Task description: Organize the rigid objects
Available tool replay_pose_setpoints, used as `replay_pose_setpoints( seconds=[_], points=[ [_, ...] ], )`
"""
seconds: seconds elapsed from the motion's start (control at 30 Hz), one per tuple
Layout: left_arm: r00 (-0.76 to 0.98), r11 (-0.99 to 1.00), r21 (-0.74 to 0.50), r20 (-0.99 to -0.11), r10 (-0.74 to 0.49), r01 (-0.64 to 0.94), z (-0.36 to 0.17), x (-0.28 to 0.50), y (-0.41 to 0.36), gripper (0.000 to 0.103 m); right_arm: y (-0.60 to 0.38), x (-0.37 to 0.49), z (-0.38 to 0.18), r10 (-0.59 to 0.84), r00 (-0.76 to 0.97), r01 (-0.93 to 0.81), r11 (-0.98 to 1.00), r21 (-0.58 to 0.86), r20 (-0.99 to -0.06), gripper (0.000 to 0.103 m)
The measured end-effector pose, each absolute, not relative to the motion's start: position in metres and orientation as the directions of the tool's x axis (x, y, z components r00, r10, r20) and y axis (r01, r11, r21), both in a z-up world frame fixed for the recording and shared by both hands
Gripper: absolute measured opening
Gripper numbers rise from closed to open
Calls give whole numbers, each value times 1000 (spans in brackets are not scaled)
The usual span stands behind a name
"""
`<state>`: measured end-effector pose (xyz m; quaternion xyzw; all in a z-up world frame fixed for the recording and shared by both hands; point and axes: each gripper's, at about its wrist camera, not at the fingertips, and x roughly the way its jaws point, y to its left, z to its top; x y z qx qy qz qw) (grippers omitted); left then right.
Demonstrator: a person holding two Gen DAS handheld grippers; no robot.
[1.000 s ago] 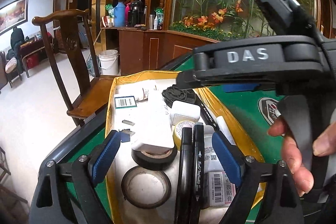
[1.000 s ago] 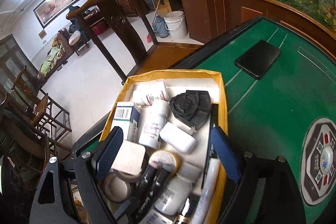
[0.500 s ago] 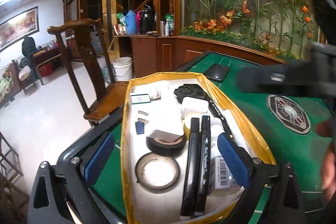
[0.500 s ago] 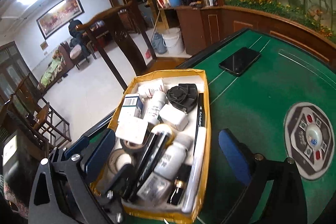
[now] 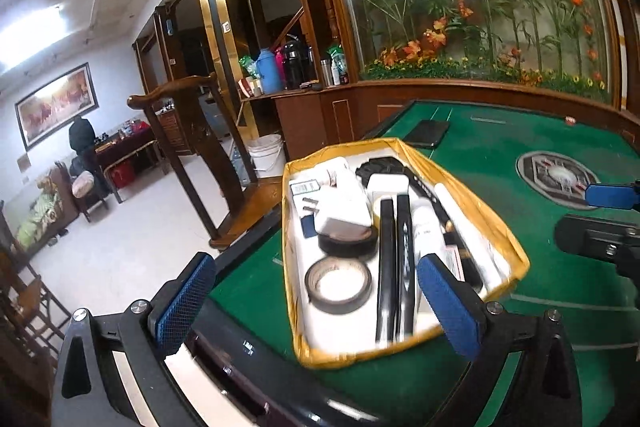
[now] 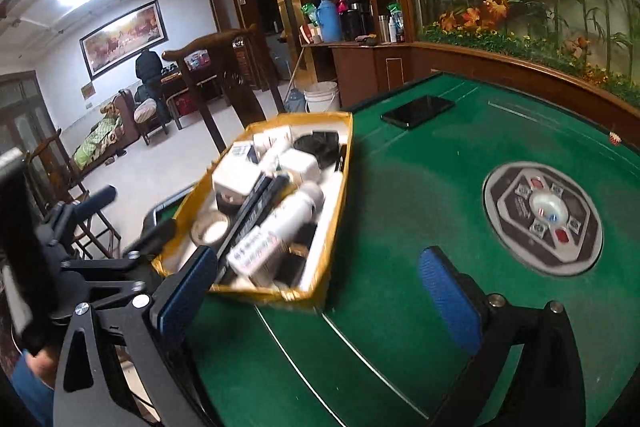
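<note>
A yellow-rimmed cardboard box [image 5: 516, 251] sits at the left edge of the green table [image 5: 500, 339]; it also shows in the right wrist view [image 6: 344, 163]. It holds tape rolls [image 5: 338, 281], two black markers [image 5: 396, 259], white bottles [image 6: 294, 211], a white adapter [image 5: 344, 211] and small boxes. My left gripper [image 5: 316, 307] is open and empty, above the box's near end. My right gripper [image 6: 320, 291] is open and empty, to the right of the box over bare felt.
A black phone [image 6: 418, 111] lies on the felt beyond the box. A round grey centre panel [image 6: 544, 217] is set in the table's middle. A wooden chair [image 5: 192, 155] stands left of the table. A wooden ledge with flowers [image 6: 520, 23] borders the far side.
Both grippers have pulled back and up from the box. The right gripper has swung right, off the box and over the felt. Both stay open and empty.
</note>
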<state>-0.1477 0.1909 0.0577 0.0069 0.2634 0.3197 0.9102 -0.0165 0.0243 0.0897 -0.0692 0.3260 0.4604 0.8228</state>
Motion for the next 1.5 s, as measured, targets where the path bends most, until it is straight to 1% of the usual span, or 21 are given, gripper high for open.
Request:
replay_pose_setpoints(
  seconds=[0.07,0.13,0.2,0.23,0.3,0.37,0.43,0.57,0.83,1.2,1.5],
  points=[
    [650,798,185,-489,581,-574,57,-151,187,102,24,-16,85,720,344,-799,561,215,-602,101],
    [635,781,205,-480,605,-590,57,-153,184,102,26,-16,81,728,327,-803,551,229,-603,101],
    [611,736,250,-426,667,-629,58,-157,179,102,25,-18,80,725,342,-800,559,220,-598,101],
    [610,728,261,-409,678,-634,57,-158,177,102,24,-20,81,727,341,-800,557,222,-595,101],
    [594,709,278,-400,698,-648,56,-158,176,102,23,-22,82,735,341,-802,552,226,-587,101],
    [577,706,269,-426,697,-655,53,-156,181,102,23,-23,83,740,341,-806,548,226,-580,101],
    [572,726,262,-471,671,-636,47,-153,187,102,24,-26,82,743,336,-812,540,223,-578,101],
    [565,727,215,-501,655,-652,40,-154,197,102,27,-34,83,746,338,-826,528,200,-574,101],
    [553,722,237,-504,663,-650,33,-151,195,102,31,-44,83,749,350,-844,513,157,-563,101],
    [539,728,222,-542,645,-648,24,-150,202,102,32,-39,78,746,333,-836,517,186,-577,101],
    [533,730,218,-555,639,-648,21,-152,204,102,31,-38,76,744,331,-836,516,185,-580,101]
  ],
)
